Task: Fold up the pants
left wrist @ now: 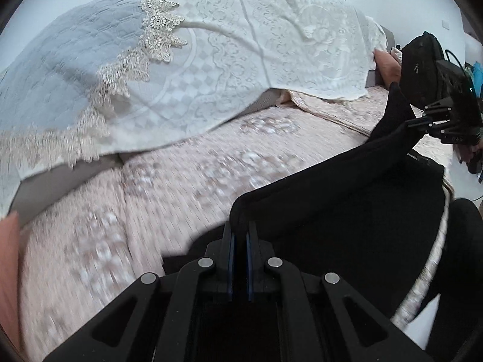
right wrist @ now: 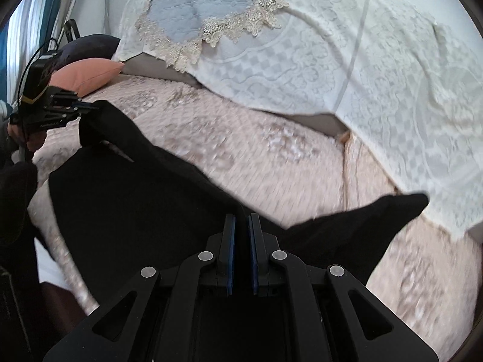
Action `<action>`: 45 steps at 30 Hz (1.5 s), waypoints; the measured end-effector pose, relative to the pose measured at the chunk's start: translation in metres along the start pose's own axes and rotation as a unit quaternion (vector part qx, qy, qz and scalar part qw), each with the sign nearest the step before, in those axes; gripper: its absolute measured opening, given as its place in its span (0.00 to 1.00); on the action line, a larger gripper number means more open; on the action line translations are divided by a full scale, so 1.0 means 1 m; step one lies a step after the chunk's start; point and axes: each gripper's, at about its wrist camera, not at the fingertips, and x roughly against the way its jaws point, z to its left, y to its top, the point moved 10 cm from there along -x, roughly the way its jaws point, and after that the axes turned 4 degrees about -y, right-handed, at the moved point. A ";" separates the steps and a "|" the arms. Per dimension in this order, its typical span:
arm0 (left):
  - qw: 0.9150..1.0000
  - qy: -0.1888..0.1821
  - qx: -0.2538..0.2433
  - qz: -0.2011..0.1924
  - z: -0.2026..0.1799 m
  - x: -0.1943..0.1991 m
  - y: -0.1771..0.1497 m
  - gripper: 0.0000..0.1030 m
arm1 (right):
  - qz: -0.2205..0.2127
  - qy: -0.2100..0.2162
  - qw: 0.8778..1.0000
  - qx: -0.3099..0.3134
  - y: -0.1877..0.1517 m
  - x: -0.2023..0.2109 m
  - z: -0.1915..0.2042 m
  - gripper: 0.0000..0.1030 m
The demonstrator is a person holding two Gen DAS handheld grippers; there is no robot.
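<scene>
**Holding black pants taut between two grippers over a pink bedspread**

Looking along the left gripper (left wrist: 240, 232) at the bottom centre of its view, we see its blue-lined fingers (left wrist: 231, 259) drawn narrow, pinching an edge of the soft black fabric pants (left wrist: 347, 211). The cloth stretches from there up to the right edge of the frame, where the right gripper (left wrist: 416, 120) grips another corner of it.

From the right wrist view we find the same picture mirrored. The right gripper (right wrist: 241, 226) sits at the bottom centre, its jaws nearly together on the black cloth (right wrist: 135, 196). The left gripper (right wrist: 90, 107) shows at the left edge, clamped on a far corner, with part of a hand (right wrist: 18, 134) behind it. One piece of the pants points out toward the right of the frame.

Beneath the garment lies a pale pink quilted bedspread (right wrist: 271, 157), blurred. Across the upper frame we see a white lace cover (right wrist: 377, 69) draped over a grey quilted backrest (right wrist: 196, 9), and a salmon-pink cushion (right wrist: 87, 75) at upper left.
</scene>
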 end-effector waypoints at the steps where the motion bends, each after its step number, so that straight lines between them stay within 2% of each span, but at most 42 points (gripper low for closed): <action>1: 1.000 -0.004 0.005 0.002 -0.006 0.004 -0.009 0.08 | 0.004 0.003 1.000 -0.007 -0.009 0.003 0.004 0.07; 7: 0.998 -0.029 0.050 0.027 -0.037 0.016 -0.062 0.08 | 0.039 0.016 0.998 -0.047 -0.068 0.011 0.028 0.04; 10: 0.997 -0.027 0.051 0.050 -0.052 0.014 -0.088 0.08 | 0.062 0.023 0.995 -0.068 -0.094 0.008 0.036 0.04; 15: 0.992 -0.030 0.103 0.071 -0.053 0.014 -0.117 0.13 | 0.089 0.020 0.992 -0.090 -0.117 0.006 0.045 0.05; 20: 0.983 -0.037 0.167 0.067 -0.046 0.036 -0.133 0.19 | 0.099 0.008 0.989 -0.111 -0.124 0.017 0.045 0.22; 22: 0.978 -0.028 0.194 0.066 -0.040 0.045 -0.141 0.21 | 0.100 0.006 0.988 -0.118 -0.127 0.022 0.045 0.22; 23: 0.975 -0.024 0.210 0.065 -0.036 0.048 -0.145 0.21 | 0.098 0.002 0.987 -0.130 -0.128 0.025 0.043 0.23; 24: 0.971 -0.023 0.230 0.062 -0.032 0.052 -0.149 0.26 | 0.095 0.000 0.985 -0.141 -0.129 0.027 0.041 0.24; 27: 0.951 -0.017 0.305 0.050 -0.017 0.063 -0.164 0.36 | 0.079 0.006 0.980 -0.185 -0.130 0.035 0.036 0.26; 29: 0.942 0.003 0.333 0.045 -0.005 0.065 -0.171 0.38 | 0.072 0.004 0.977 -0.203 -0.129 0.036 0.033 0.27; 31: 0.930 0.025 0.367 0.032 0.012 0.067 -0.176 0.42 | 0.071 0.006 0.974 -0.215 -0.127 0.034 0.032 0.27; 33: 0.912 0.022 0.410 0.017 0.028 0.068 -0.179 0.48 | 0.071 0.006 0.974 -0.216 -0.124 0.031 0.033 0.27; 35: 0.899 0.010 0.437 0.013 0.035 0.066 -0.182 0.48 | 0.068 0.003 0.975 -0.213 -0.120 0.030 0.034 0.27; 36: 0.897 0.008 0.442 0.012 0.036 0.065 -0.183 0.48 | 0.065 0.005 0.975 -0.213 -0.117 0.030 0.035 0.27; 39: 0.896 0.021 0.443 0.010 0.041 0.069 -0.187 0.49 | 0.058 0.009 0.976 -0.211 -0.109 0.029 0.038 0.27; 41: 0.899 0.022 0.437 0.011 0.043 0.069 -0.189 0.53 | 0.055 0.010 0.977 -0.207 -0.106 0.028 0.040 0.27; 45: 0.908 0.034 0.418 0.013 0.058 0.059 -0.178 0.53 | 0.058 0.017 0.978 -0.200 -0.100 0.020 0.047 0.27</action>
